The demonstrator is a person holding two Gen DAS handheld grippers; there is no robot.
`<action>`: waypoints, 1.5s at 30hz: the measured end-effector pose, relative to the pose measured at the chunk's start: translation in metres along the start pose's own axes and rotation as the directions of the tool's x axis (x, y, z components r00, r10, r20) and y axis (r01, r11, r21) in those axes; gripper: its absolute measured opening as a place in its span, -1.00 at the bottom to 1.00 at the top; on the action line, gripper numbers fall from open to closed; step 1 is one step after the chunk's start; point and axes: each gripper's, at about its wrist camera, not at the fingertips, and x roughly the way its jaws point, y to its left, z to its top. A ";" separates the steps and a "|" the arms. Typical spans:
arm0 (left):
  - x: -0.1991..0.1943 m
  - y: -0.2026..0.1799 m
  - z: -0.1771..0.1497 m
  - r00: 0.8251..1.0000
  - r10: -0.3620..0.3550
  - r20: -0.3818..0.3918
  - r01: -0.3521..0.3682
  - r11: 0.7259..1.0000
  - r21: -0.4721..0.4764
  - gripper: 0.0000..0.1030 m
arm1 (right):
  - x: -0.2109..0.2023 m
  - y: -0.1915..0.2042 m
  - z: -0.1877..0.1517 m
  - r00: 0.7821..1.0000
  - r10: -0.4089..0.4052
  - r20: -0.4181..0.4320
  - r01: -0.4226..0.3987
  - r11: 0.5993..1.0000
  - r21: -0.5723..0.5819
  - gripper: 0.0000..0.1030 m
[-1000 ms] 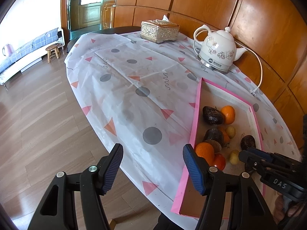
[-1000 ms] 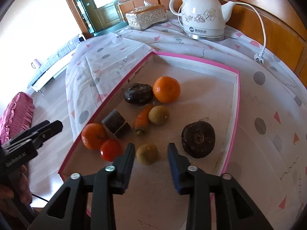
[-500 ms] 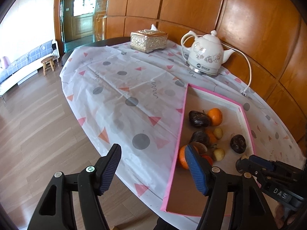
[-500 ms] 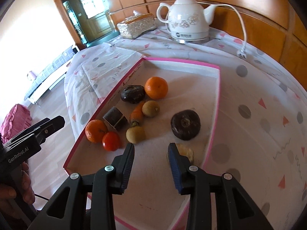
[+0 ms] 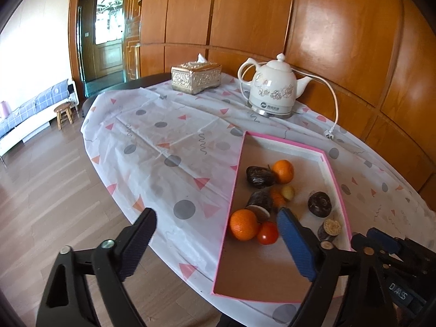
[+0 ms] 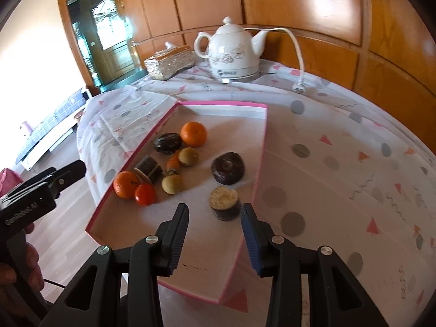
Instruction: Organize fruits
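Right wrist view is showing the right claw (image 6: 214, 226) opening narrowly, empty, above the pink-rimmed shallow cardboard tray (image 6: 260, 147) on the desk (image 6: 340, 163), where oranges, a red tomato (image 6: 145, 194) and dark fruits are lying. The left claw (image 5: 215, 242) is spreading wide, holding nothing. Round fruits are risking rolling if nudged off-centre.

- The left gripper (image 5: 218, 237) is a black plastic frame with triangular cut-outs, silver screw heads at the finger pivots, and ribbed blue pads.
- From the right wrist view its body shows white lettering, "GenRobot.AI".
- The right gripper (image 6: 215, 229) has the same black frame, silver screws and blue pads.
- Its side carries white "DAS" lettering.
- A thin black cable trails beneath the left hand (image 6: 19, 269).
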 end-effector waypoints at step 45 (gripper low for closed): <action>-0.026 -0.027 -0.004 0.996 0.017 0.082 -0.024 0.997 0.078 0.99 | -0.026 -0.006 -0.013 0.992 -0.103 0.073 0.097 0.993 0.071 -0.12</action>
